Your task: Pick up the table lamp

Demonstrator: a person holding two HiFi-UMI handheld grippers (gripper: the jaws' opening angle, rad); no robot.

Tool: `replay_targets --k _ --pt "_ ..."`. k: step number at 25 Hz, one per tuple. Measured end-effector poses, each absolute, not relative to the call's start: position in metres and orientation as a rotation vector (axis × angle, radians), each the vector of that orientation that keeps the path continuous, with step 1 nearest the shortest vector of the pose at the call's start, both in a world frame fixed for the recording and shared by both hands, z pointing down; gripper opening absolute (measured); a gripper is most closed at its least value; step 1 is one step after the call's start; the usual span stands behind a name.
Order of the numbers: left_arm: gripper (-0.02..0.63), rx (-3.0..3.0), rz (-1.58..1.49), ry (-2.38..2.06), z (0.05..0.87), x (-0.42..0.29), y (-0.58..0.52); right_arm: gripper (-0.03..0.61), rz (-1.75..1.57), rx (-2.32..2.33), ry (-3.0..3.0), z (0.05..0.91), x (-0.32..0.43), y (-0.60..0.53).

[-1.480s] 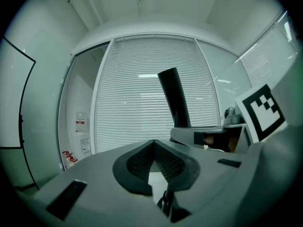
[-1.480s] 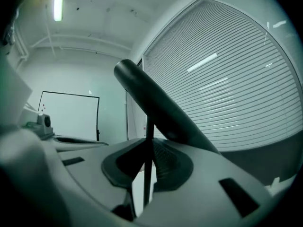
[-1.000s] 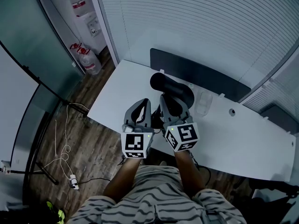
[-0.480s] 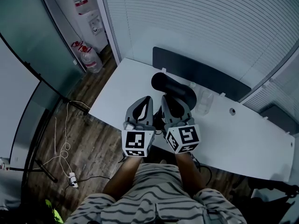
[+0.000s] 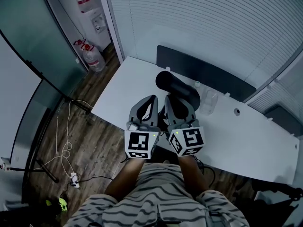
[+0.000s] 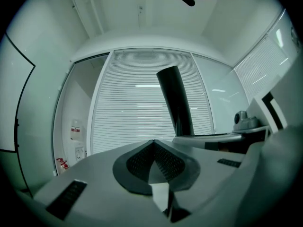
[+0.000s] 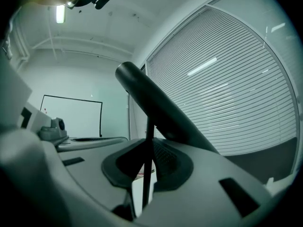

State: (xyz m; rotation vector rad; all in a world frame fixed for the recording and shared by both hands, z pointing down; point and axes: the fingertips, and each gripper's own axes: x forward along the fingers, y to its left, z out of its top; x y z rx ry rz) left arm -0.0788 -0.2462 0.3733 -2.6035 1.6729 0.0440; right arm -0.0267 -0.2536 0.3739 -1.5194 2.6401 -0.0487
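Observation:
The table lamp is black, with a long tube-shaped head (image 5: 177, 86) on a thin straight stem (image 7: 147, 174). In the right gripper view the stem runs upright between the pads of my right gripper (image 7: 150, 143), which is shut on it, and the lamp head (image 7: 156, 103) slants overhead. In the head view my right gripper (image 5: 177, 109) sits just below the lamp head, over the white table (image 5: 118, 93). My left gripper (image 5: 150, 102) hangs close beside it on the left. Its pads (image 6: 142, 160) meet at the tip with nothing between them. The lamp's base is hidden.
A dark panel (image 5: 203, 74) stands along the table's far edge, with a clear bottle (image 5: 207, 102) in front of it. A water dispenser (image 5: 97, 20) and water jugs (image 5: 90, 56) stand at the back left. Cables (image 5: 66, 145) lie on the wooden floor at the left.
My right gripper and the lamp have shifted slightly together in the head view. The grip on the stem is unchanged, and the left gripper stays beside it.

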Motion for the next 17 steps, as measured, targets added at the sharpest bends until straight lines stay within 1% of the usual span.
replay_targets --k 17 --pt "0.006 -2.599 0.049 1.661 0.3693 -0.0719 -0.2486 0.041 -0.008 -1.528 2.632 0.3635 -0.0216 -0.2532"
